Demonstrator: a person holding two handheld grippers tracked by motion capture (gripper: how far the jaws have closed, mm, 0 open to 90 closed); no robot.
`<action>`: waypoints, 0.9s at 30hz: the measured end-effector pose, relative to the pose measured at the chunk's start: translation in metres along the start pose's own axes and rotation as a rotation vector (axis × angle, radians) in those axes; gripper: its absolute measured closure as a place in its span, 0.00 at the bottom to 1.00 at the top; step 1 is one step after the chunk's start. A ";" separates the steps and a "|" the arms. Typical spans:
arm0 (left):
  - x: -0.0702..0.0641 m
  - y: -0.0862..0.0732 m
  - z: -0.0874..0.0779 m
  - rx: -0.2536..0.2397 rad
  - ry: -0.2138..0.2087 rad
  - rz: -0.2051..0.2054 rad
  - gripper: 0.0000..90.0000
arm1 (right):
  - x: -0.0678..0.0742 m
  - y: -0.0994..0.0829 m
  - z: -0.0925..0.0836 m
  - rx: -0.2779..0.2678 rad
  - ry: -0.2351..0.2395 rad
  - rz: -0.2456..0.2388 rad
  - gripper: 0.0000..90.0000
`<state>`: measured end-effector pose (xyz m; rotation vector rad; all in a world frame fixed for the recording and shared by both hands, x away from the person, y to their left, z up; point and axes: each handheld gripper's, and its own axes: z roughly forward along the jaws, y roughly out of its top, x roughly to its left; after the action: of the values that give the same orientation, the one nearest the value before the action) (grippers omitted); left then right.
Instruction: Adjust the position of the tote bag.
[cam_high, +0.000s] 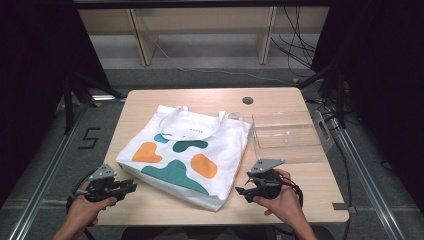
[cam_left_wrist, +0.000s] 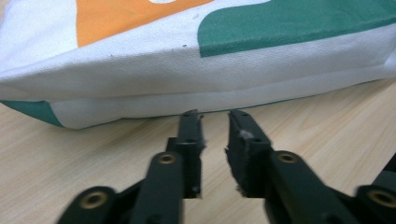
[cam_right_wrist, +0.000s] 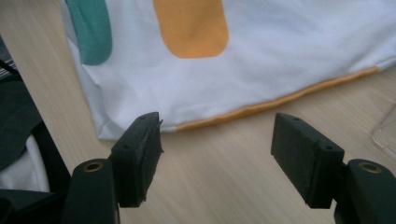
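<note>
white canvas tote bag with orange and green blobs (cam_high: 187, 157) lay flat mid wooden desk (cam_high: 310, 197), handles away from person. left claw (cam_high: 131, 186) narrowly parted, released, tips at bag's near edge, likely lining up pinch. right claw (cam_high: 241, 190) wide, released, beside bag's corner. clear plastic bin (cam_high: 289, 136) nearby. bag's inside hidden.

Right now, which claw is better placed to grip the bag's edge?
Probably the left claw: its tips sit right at the bag edge. The right claw stands open, with bare table between it and the edge.
</note>
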<state>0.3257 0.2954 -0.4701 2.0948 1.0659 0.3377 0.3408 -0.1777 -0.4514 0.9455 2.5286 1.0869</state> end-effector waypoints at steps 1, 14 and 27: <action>0.001 -0.001 0.001 -0.005 -0.009 -0.001 0.88 | 0.001 0.002 -0.002 0.030 0.019 -0.005 0.41; 0.001 0.007 0.022 0.043 -0.018 0.018 0.99 | 0.041 0.027 0.029 0.065 0.179 -0.166 0.49; 0.015 0.022 0.041 0.062 -0.008 -0.023 0.99 | 0.067 0.049 0.081 0.257 0.188 -0.330 0.92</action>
<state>0.3697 0.2782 -0.4840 2.1353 1.1075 0.2876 0.3484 -0.0638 -0.4697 0.4667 2.8942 0.7996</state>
